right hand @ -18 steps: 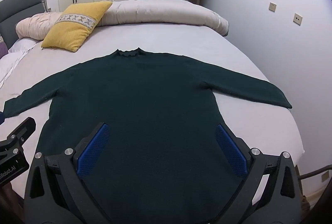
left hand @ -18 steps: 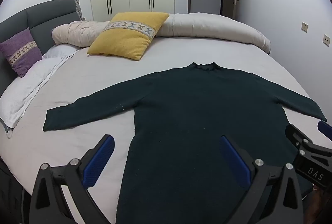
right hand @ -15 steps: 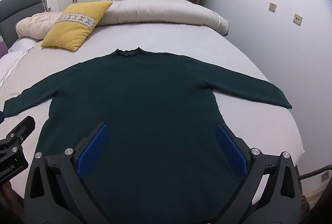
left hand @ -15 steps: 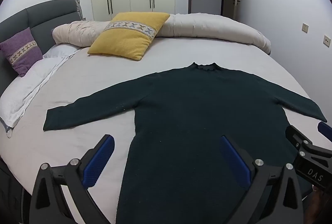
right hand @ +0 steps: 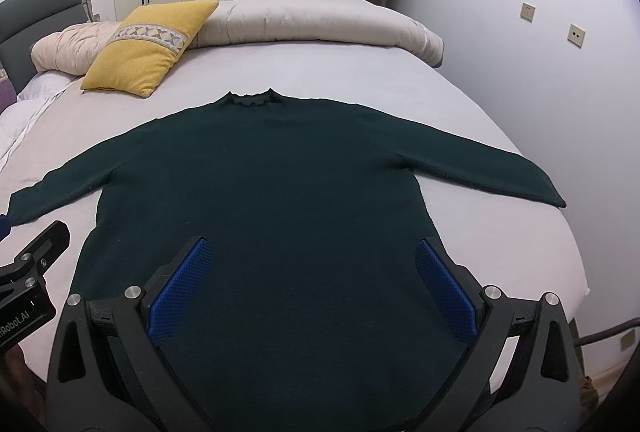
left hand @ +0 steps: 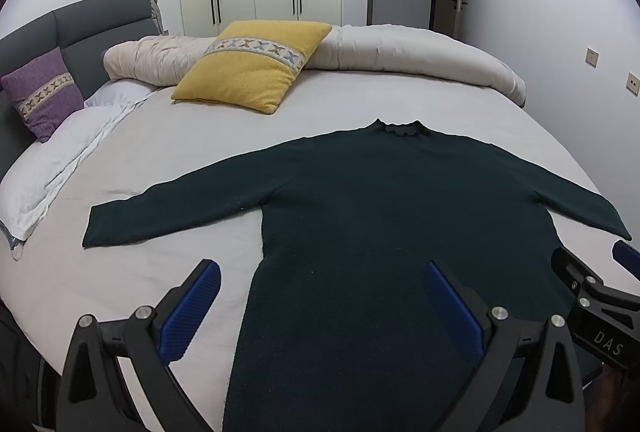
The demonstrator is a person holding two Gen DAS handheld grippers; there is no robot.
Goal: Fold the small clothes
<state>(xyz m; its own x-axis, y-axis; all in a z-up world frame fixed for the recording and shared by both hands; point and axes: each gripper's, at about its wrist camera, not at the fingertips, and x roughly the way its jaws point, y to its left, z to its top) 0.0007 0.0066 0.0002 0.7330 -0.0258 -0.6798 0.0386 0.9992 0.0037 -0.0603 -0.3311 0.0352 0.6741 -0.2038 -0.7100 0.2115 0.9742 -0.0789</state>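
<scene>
A dark green long-sleeved sweater (left hand: pixel 380 200) (right hand: pixel 264 172) lies flat on the bed, collar toward the far side and both sleeves spread out. My left gripper (left hand: pixel 320 272) hovers wide open above the sweater's lower left edge, with nothing between its blue pads. Over the sweater's lower body my right gripper (right hand: pixel 312 252) also stands wide open and holds nothing. The right gripper's body (left hand: pixel 596 308) shows at the right edge of the left wrist view, and the left gripper's body (right hand: pixel 28 284) at the left edge of the right wrist view.
The bed (left hand: pixel 160 152) has a pale grey sheet. A yellow cushion (left hand: pixel 252 66) and a rolled duvet (left hand: pixel 400 48) lie at the far side, a purple cushion (left hand: pixel 40 92) against the grey headboard (left hand: pixel 92 28). A wall (right hand: pixel 560 112) runs close along the bed's right.
</scene>
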